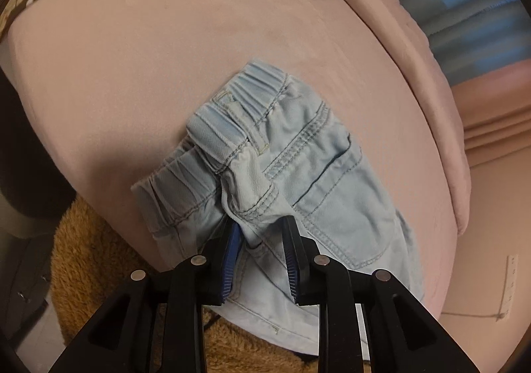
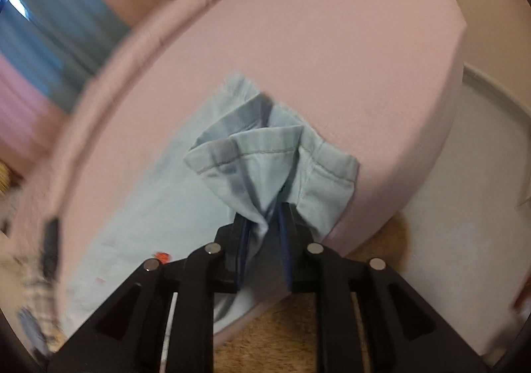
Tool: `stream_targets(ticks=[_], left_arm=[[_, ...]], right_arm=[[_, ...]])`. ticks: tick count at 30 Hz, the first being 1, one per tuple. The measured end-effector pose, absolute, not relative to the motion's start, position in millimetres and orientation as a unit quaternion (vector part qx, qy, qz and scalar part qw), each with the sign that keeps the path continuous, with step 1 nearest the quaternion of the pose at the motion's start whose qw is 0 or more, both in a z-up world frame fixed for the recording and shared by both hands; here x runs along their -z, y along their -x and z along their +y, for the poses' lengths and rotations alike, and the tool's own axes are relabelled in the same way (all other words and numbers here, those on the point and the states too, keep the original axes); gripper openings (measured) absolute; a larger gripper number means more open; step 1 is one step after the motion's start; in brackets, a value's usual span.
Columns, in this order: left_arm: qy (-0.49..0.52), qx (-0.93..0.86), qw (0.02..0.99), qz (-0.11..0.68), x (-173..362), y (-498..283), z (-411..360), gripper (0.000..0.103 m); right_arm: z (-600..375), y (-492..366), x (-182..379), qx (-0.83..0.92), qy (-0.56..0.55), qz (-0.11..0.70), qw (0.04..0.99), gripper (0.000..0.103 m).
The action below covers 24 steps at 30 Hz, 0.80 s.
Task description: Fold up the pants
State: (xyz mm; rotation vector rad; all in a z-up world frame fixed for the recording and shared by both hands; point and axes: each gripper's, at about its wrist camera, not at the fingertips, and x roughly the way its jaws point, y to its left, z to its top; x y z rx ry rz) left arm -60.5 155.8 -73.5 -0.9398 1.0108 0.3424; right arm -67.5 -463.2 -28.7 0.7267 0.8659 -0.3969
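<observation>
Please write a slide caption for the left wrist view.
Left hand-held gripper pinches the waistband end of light blue pants on a pink bed.

Light blue denim pants (image 1: 298, 173), pink bed sheet (image 1: 166, 74), tan fuzzy rug (image 1: 86, 256)

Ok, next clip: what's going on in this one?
A person is folding light blue pants on a pink bed with a handheld gripper in each hand. The left gripper has pinched a bunch of fabric near the elastic waistband. The right gripper clamps the hem end of a leg, lifted and bunched. The right view is blurred. No finished fold is visible yet.
</observation>
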Motion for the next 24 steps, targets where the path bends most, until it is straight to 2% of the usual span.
stream_targets(ticks=[3, 7, 9, 12, 13, 14, 15, 17, 18, 24], left_arm=[[0.422, -0.165, 0.763, 0.461, 72.1, 53.1, 155.2, 0.032], [0.409, -0.175, 0.771, 0.455, 77.7, 50.9, 159.8, 0.038], [0.413, -0.171, 0.771, 0.453, 82.5, 49.5, 161.9, 0.038], [0.424, -0.167, 0.775, 0.438, 86.4, 51.3, 166.0, 0.035], [0.427, -0.171, 0.772, 0.438, 89.3, 52.0, 167.4, 0.025], [0.424, -0.176, 0.772, 0.44, 90.4, 52.8, 168.4, 0.018], [0.427, -0.176, 0.773, 0.436, 90.9, 55.3, 169.4, 0.017], [0.44, -0.169, 0.774, 0.423, 88.2, 60.5, 171.8, 0.015], [0.443, -0.166, 0.776, 0.418, 85.2, 62.0, 173.2, 0.015], [0.435, -0.154, 0.798, 0.387, 48.2, 69.3, 176.0, 0.015]], right_arm=[[-458.3, 65.3, 14.4, 0.208, -0.307, 0.404, 0.836, 0.046], [-453.3, 60.6, 1.4, 0.212, -0.284, 0.394, 0.848, 0.051], [-454.6, 53.2, 2.9, 0.216, -0.294, 0.393, 0.844, 0.065], [-469.5, 51.5, 14.0, 0.221, -0.299, 0.414, 0.831, 0.067], [-470.2, 51.3, 17.8, 0.227, -0.293, 0.419, 0.829, 0.065], [-470.5, 48.1, 23.1, 0.238, -0.279, 0.427, 0.827, 0.06], [-470.0, 42.2, 27.7, 0.257, -0.256, 0.439, 0.822, 0.036], [-468.2, 39.2, 27.1, 0.273, -0.224, 0.447, 0.822, 0.012], [-470.7, 41.4, 24.1, 0.271, -0.221, 0.44, 0.827, 0.006], [-474.8, 45.6, -19.6, 0.228, -0.247, 0.377, 0.863, 0.005]])
